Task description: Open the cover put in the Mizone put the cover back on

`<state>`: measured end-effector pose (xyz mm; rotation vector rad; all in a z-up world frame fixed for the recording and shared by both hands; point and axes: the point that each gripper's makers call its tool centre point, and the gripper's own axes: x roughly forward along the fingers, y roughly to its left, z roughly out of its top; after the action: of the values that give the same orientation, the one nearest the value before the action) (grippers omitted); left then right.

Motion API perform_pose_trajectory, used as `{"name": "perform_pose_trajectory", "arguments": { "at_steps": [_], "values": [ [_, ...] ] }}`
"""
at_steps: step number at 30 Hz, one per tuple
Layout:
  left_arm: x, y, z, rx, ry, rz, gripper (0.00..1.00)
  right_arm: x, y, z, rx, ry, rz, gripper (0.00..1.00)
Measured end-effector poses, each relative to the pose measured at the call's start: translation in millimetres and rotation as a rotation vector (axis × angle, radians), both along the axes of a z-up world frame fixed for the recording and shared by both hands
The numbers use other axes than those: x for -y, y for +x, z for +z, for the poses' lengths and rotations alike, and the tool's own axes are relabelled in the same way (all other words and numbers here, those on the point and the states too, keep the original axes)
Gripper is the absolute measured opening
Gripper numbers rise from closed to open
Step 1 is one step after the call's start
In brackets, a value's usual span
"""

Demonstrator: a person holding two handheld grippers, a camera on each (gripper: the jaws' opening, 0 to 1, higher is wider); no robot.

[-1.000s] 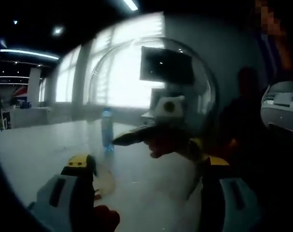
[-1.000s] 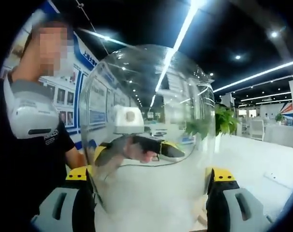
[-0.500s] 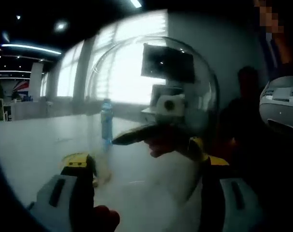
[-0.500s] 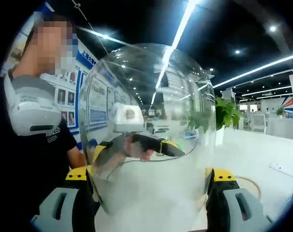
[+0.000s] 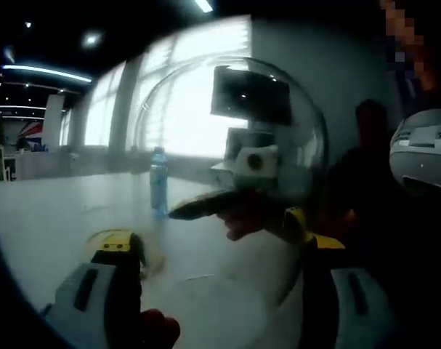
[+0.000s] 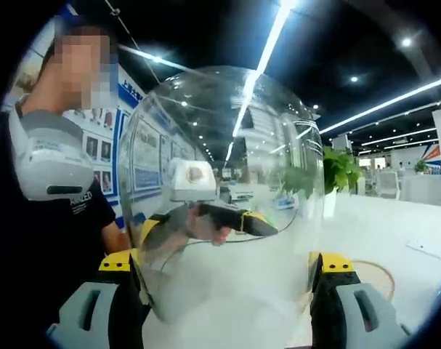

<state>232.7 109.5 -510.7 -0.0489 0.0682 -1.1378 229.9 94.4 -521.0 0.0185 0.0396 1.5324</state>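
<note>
A white table [image 5: 53, 218] stretches across a bright hall, and above it a clear dome cover [image 6: 227, 189] is held up off the surface between two handheld grippers. In the right gripper view, the right gripper [image 6: 224, 273] has its yellow-tipped jaws pressed against the dome's left and right sides, clamped on it. The left gripper [image 5: 224, 254], in the left gripper view, likewise straddles the cover [image 5: 227, 145], its two jaws set wide on either flank of the glass-like shell. Through the dome each view catches the opposite gripper and the hand working it. A person in a dark shirt [image 6: 53, 240] stands close on the left of the right gripper view. The blue Mizone bottle [image 5: 158, 182] stands upright far out on the table, well apart from the cover. A tan ring-shaped base [image 6: 369, 276] lies on the table near the right gripper.
</note>
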Motion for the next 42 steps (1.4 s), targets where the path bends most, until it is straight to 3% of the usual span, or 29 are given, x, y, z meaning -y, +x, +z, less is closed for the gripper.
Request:
{"name": "perform_pose_trajectory", "arguments": {
  "at_steps": [11,42],
  "values": [
    [-4.3,-0.4,0.1,0.042,-0.076,0.012,0.78,-0.7,0.9,0.7,0.006,0.043,-0.008,0.90],
    [-9.6,0.3,-1.3,0.085,-0.057,-0.012,0.75,-3.7,3.1,-1.0,0.007,0.016,-0.015,0.90]
  ]
}}
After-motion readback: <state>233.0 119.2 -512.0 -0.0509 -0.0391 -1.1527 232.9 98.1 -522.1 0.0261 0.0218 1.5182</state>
